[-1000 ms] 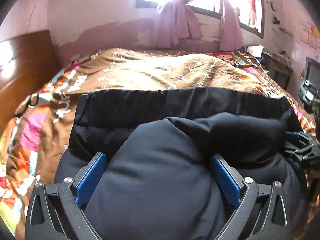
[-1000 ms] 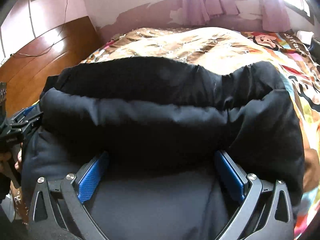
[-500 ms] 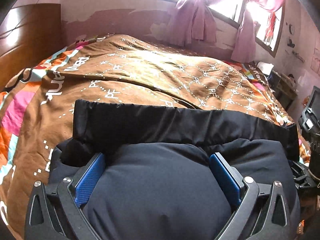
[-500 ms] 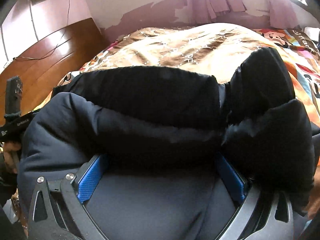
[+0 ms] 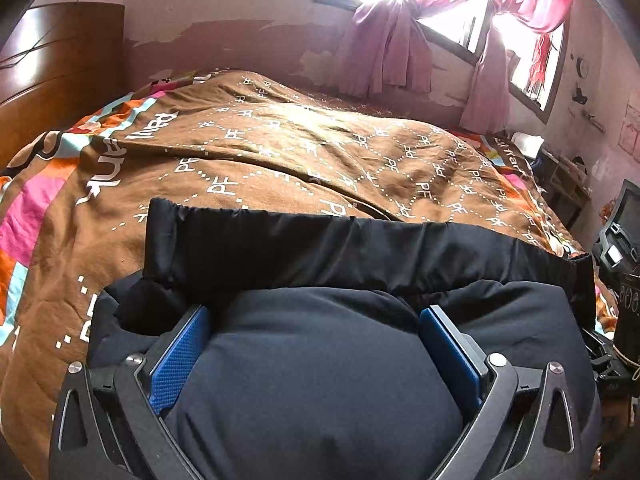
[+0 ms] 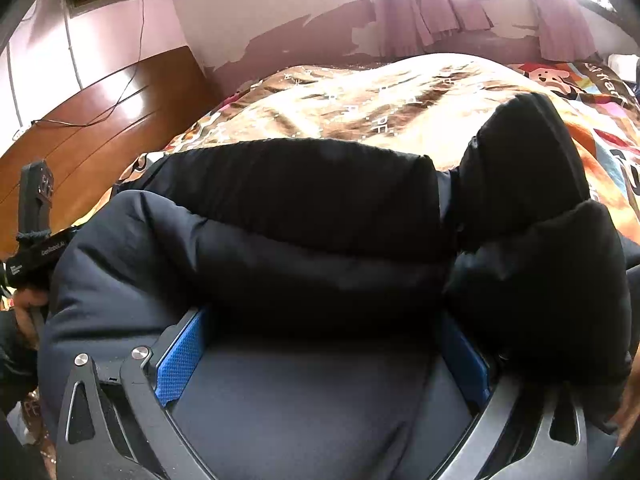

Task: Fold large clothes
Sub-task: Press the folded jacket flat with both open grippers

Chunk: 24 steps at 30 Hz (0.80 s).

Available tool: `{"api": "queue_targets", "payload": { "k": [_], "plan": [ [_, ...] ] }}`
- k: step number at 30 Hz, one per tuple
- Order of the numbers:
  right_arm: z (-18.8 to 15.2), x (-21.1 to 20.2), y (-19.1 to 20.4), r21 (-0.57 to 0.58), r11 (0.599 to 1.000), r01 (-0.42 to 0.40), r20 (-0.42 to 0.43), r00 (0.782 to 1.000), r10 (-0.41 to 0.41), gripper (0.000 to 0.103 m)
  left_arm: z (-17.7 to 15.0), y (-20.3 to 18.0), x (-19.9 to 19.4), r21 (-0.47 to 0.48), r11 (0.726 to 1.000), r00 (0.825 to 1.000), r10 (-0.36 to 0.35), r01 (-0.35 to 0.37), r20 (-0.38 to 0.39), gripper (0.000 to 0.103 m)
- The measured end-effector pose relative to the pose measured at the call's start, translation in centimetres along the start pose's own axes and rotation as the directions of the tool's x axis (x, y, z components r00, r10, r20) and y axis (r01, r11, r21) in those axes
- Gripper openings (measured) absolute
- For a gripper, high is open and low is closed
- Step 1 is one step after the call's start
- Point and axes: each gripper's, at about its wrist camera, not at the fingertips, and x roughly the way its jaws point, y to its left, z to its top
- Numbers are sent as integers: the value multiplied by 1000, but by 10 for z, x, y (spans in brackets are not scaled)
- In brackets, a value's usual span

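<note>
Padded jacket (image 5: pixel 320 380), dark navy with a black band (image 5: pixel 360 252) along its far edge, lies on the bed (image 5: pixel 280 152) and fills the lower half of both views. Left gripper (image 5: pixel 314 344): fingers (image 5: pixel 180 360) set wide, with a thick bulge of jacket filling the space between the blue pads; it appears to grip that bulk. Right gripper (image 6: pixel 322 348): fingers (image 6: pixel 180 356) likewise wide, with padded fabric packed between them and a heavy roll lying across their tips. In the right wrist view a black lobe (image 6: pixel 524 168), possibly a sleeve or hood, stands up at upper right, not yet laid flat. The left gripper's handle and a hand (image 6: pixel 28 308) show at the left edge. Judgement: folding is partly done; the garment is gathered into a bundle with one fold doubled over, but it looks lumpy and uneven. Remaining: lay down the raised lobe, complete the fold, flatten and release.
</note>
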Motion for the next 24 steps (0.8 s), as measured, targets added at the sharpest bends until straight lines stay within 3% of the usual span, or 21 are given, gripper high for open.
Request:
{"api": "queue_targets", "payload": {
  "k": [24],
  "plan": [
    [-8, -8, 0, -18, 1000, 13, 54, 998, -12, 103, -3, 2, 3, 2, 1000, 1000, -4, 4, 17, 103]
  ]
}}
